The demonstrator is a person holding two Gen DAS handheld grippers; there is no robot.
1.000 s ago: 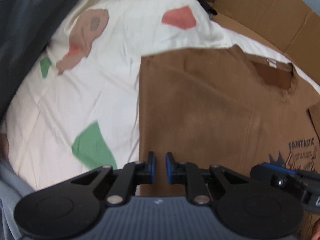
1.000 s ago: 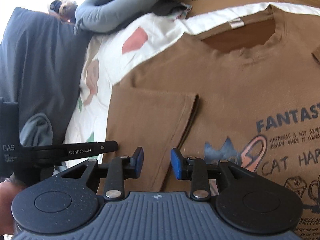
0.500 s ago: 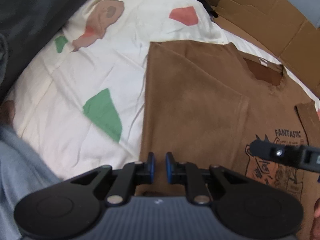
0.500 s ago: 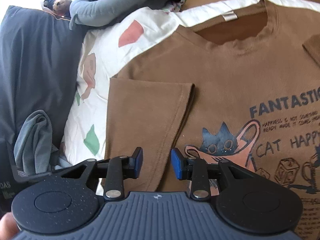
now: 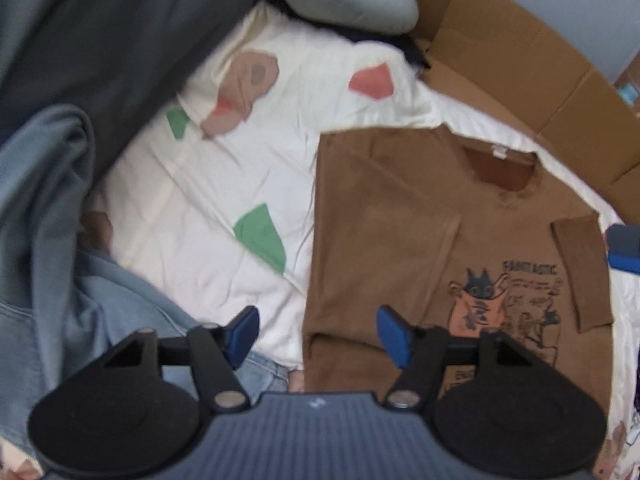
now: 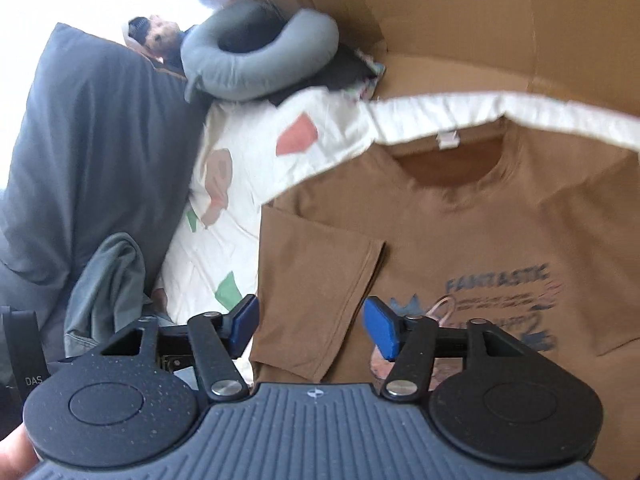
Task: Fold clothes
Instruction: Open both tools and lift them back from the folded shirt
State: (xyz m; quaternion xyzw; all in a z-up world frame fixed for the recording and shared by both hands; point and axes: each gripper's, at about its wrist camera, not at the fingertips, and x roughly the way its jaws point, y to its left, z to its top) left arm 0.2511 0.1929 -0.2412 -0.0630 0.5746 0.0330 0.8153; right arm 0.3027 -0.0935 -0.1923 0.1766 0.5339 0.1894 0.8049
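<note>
A brown T-shirt (image 5: 384, 248) with a cat print lies flat, print side up, on a white sheet with coloured patches (image 5: 208, 200). Both its short sleeves are folded inward onto the body; the left sleeve (image 6: 316, 280) shows in the right wrist view. My left gripper (image 5: 318, 336) hovers open above the shirt's lower left edge, nothing between its blue pads. My right gripper (image 6: 310, 326) is open too, held above the folded left sleeve. The right gripper's blue tip (image 5: 624, 246) peeks in at the edge of the left wrist view.
A dark grey cushion (image 5: 100, 40) and a grey neck pillow (image 6: 256, 60) lie at the far left. Light blue denim (image 5: 48, 240) is heaped at the near left. Flattened cardboard (image 5: 520, 64) borders the far side. A stuffed toy (image 6: 154, 38) sits behind the cushion.
Both grippers have opened wide; they were nearly shut before. Both have pulled back and up from the shirt, so more of the bed shows.
</note>
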